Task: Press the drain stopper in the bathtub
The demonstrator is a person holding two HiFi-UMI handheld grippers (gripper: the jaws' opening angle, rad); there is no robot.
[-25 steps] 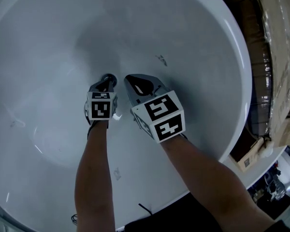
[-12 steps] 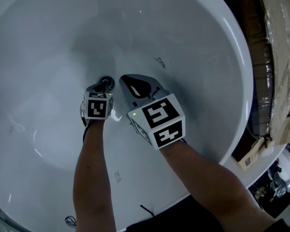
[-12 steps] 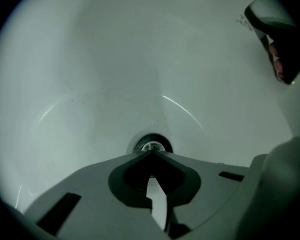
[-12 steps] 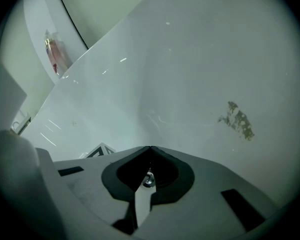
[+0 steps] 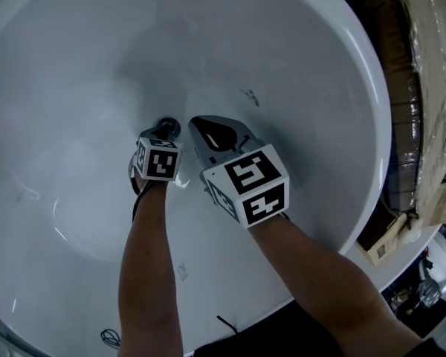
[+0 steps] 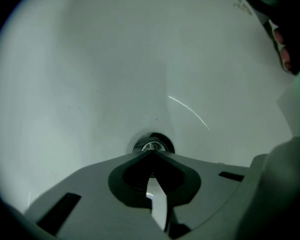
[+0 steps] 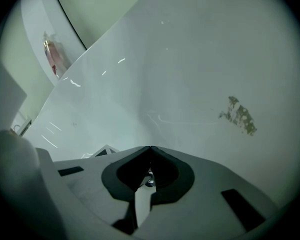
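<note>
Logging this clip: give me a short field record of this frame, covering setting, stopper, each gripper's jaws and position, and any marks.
setting: white bathtub, seen from above
drain stopper: round, metallic, at the tub bottom
left gripper: jaws together, empty, tips at the stopper's near edge; contact cannot be told
right gripper: jaws together, empty, beside the left gripper, off the stopper
mark: greenish smudge on the tub wall
</note>
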